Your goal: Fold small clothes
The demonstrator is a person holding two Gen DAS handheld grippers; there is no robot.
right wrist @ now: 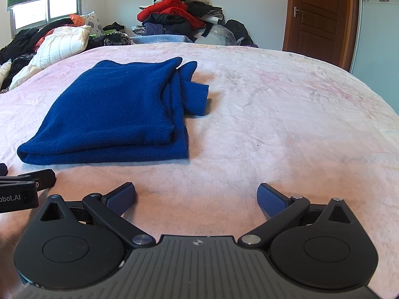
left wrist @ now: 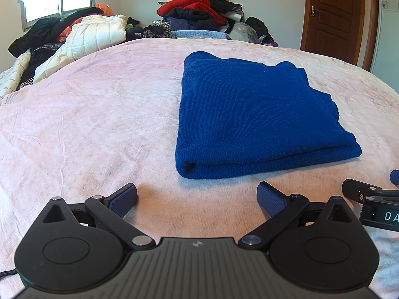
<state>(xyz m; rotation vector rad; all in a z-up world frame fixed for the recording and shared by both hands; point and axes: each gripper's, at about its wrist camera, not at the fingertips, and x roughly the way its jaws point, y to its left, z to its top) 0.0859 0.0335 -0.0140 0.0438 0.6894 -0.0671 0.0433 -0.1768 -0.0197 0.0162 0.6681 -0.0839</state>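
left gripper (left wrist: pixel 197 198): jaws spread wide, holding nothing, low over the pink bedspread (left wrist: pixel 87 114) just short of the garment's near edge. right gripper (right wrist: pixel 197 198): jaws likewise wide and empty, over bare bedspread, with the garment ahead and to its left. item: 1 blue knit sweater (left wrist: pixel 249 114), lying flat near the middle of the bed, already folded into a thick rectangle with a rolled fold edge toward the grippers. defect noted: 1 ribbed cuff (right wrist: pixel 197 97) pokes out past the right edge of the stack, and the layers on that side sit stepped rather than flush. risks, as judged: pinching only the top layer at the near fold would peel the stack open; a jaw closing too deep could catch the bedspread along with the knit and drag both; lifting from 1 side alone would let the loose cuff slide out further and the soft knit sag and unfold. surroundings: heaped clothes (left wrist: pixel 197 7) at the far end of the bed, well apart from the work; wooden door (left wrist: pixel 334 17) at right.
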